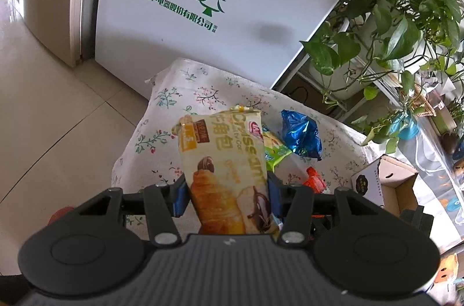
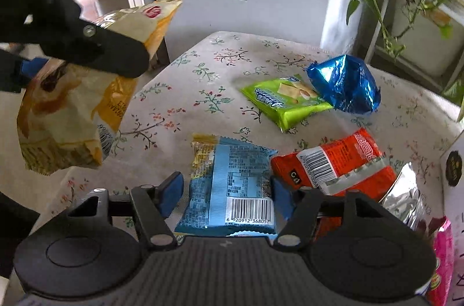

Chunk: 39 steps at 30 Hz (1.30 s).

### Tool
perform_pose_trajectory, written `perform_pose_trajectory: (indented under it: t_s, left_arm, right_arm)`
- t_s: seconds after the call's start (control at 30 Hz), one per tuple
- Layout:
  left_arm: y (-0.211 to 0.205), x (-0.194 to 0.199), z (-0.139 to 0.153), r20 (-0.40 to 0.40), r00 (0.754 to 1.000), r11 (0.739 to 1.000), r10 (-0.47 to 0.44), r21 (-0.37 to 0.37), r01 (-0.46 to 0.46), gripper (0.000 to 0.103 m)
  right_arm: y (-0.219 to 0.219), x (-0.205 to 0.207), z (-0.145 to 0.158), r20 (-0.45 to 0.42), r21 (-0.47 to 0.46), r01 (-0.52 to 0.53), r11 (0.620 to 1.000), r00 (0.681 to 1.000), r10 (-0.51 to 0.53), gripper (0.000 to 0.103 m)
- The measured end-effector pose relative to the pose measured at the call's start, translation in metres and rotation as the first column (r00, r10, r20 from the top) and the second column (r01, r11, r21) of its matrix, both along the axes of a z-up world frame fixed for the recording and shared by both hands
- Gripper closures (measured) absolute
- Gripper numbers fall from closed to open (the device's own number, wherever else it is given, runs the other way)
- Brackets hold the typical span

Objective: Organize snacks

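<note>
While the glossy yellow croissant packet [image 1: 229,172] is being pinched between the blue pads of the left gripper [image 1: 227,197] and held in the air above the table's left edge, the right gripper [image 2: 224,194] is being kept spread around a pale blue snack packet [image 2: 235,187] lying barcode-up on the floral tablecloth [image 2: 188,74]. The right pad is touching that packet's edge; the left pad is standing apart from it. Only in the right wrist view are a crinkled silver foil bag [image 2: 404,198] and a pink packet [image 2: 442,256] being shown. A flat lime-green cracker packet [image 2: 285,100], a puffed blue foil bag [image 2: 345,84] and an orange packet [image 2: 342,161] are being seen in both views. An open cardboard box [image 1: 388,184], contents unclear, is being shown beside the table.
</note>
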State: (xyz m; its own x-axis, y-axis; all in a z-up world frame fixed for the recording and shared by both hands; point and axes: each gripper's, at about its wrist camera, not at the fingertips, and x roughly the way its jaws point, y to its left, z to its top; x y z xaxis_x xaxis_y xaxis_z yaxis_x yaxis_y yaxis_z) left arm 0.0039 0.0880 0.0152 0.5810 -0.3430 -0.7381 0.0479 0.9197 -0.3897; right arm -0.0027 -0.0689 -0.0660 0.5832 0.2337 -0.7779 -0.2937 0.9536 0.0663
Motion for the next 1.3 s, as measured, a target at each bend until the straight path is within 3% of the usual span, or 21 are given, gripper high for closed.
perform_pose_trajectory:
  t_s: [0.07,0.37,0.77,0.93,1.1,1.17,1.3]
  left_arm:
    - [-0.001,0.0,0.0,0.004,1.0,1.0,0.003,0.011,-0.003,0.052]
    - [-0.009,0.001,0.002,0.031,1.0,0.999,0.0,0.041,-0.002,0.052]
    - [-0.03,0.0,0.005,0.082,0.996,0.995,-0.028,0.099,0.02,0.056]
    - [-0.032,0.004,-0.002,0.052,0.998,0.994,-0.045,0.104,0.039,0.056]
    - [-0.018,0.012,-0.012,0.043,0.998,0.986,-0.047,0.163,0.039,0.041]
    - [-0.016,0.016,-0.02,0.015,0.997,0.984,-0.07,0.168,0.067,0.027]
    - [-0.029,0.018,-0.038,-0.046,0.992,0.976,-0.118,0.181,0.125,0.027]
  right_arm:
    - [0.0,-0.002,0.002,0.004,-0.013,-0.001,1.0,1.0,0.001,0.046]
    - [-0.009,-0.013,0.031,0.033,0.016,0.022,1.0,0.999,-0.023,0.047]
    - [-0.054,-0.033,0.084,0.089,0.052,0.161,0.986,0.982,-0.165,0.047]
    - [-0.077,-0.046,0.092,0.042,0.088,0.218,0.972,0.974,-0.223,0.047]
    - [-0.098,-0.055,0.088,-0.005,0.124,0.281,0.952,0.959,-0.282,0.047]
    - [-0.101,-0.053,0.084,-0.029,0.118,0.306,0.945,0.952,-0.305,0.047]
    - [-0.102,-0.05,0.083,-0.066,0.152,0.331,0.931,0.943,-0.325,0.047]
